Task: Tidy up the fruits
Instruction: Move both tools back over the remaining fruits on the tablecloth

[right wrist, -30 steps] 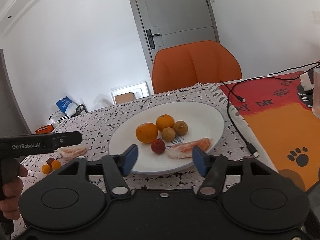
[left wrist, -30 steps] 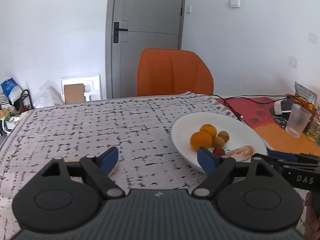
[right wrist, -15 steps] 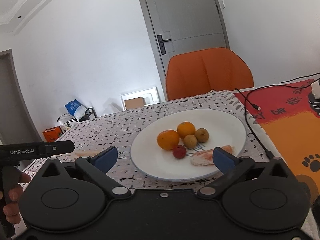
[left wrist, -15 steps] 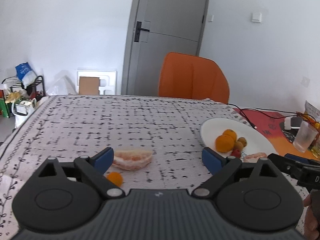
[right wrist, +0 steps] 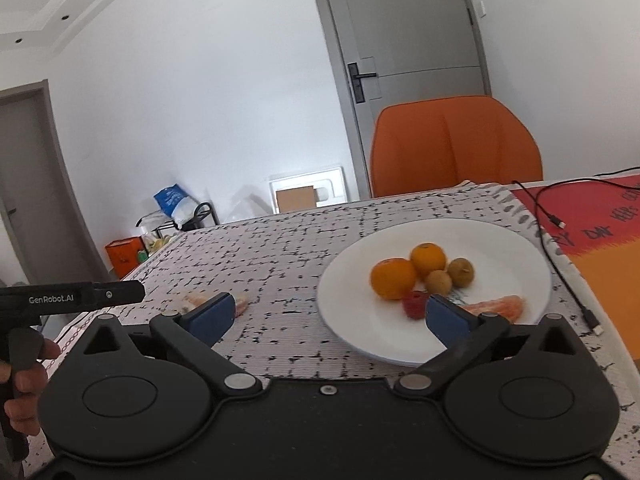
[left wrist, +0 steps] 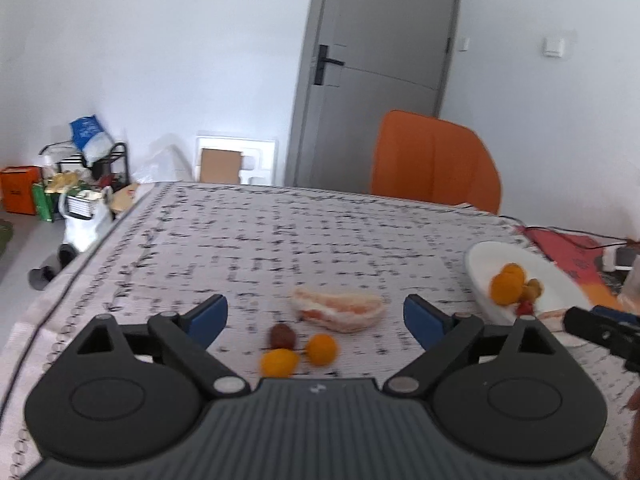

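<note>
The left tongs (left wrist: 316, 316), wide open and empty, have swung away from the plate (left wrist: 480, 256); the pomelo segment (left wrist: 338, 314) now lies between their tips. The right tongs (right wrist: 328, 312), also empty, have opened wider.

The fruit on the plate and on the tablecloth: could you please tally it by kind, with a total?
Oranges: 2, on the plate
Small brown fruits: 2
Red berry: 1
Peeled citrus segments: 2
Small orange fruits on the tablecloth: 2
Dark red fruit: 1
Total: 10
</note>
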`<state>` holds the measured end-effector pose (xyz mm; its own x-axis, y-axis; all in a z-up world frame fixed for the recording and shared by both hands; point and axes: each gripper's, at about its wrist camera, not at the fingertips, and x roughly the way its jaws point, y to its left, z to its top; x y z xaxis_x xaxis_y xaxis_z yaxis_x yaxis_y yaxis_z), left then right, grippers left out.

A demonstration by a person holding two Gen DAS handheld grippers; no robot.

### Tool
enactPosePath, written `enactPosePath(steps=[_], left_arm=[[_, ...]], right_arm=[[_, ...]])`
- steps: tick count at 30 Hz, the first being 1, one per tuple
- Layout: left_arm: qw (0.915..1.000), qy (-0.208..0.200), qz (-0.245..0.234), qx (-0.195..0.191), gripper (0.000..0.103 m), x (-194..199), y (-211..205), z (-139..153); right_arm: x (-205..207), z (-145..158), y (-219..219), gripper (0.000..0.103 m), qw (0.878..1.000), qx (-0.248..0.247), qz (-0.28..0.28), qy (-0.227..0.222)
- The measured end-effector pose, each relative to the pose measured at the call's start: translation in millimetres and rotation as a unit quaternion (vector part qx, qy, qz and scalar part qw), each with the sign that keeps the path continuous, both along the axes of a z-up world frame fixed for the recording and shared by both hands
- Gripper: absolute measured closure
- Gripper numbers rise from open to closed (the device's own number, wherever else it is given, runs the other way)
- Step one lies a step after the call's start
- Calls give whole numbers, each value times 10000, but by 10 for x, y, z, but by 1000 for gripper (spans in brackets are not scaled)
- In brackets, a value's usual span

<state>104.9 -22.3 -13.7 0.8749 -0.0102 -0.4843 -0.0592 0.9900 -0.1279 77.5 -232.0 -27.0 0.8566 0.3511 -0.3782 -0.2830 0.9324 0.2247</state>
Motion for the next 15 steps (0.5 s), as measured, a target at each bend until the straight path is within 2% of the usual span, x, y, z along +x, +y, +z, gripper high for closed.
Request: enactPosePath(steps=[7, 15], left_arm=[[9997, 83, 234, -83, 12, -41, 254, -82], [9994, 192, 199, -213, 25, -27, 340, -197]], right_arm=[[48, -14, 160, 0, 9999, -30, 159, 54], [88, -44, 300, 0, 9995, -112, 271, 120]])
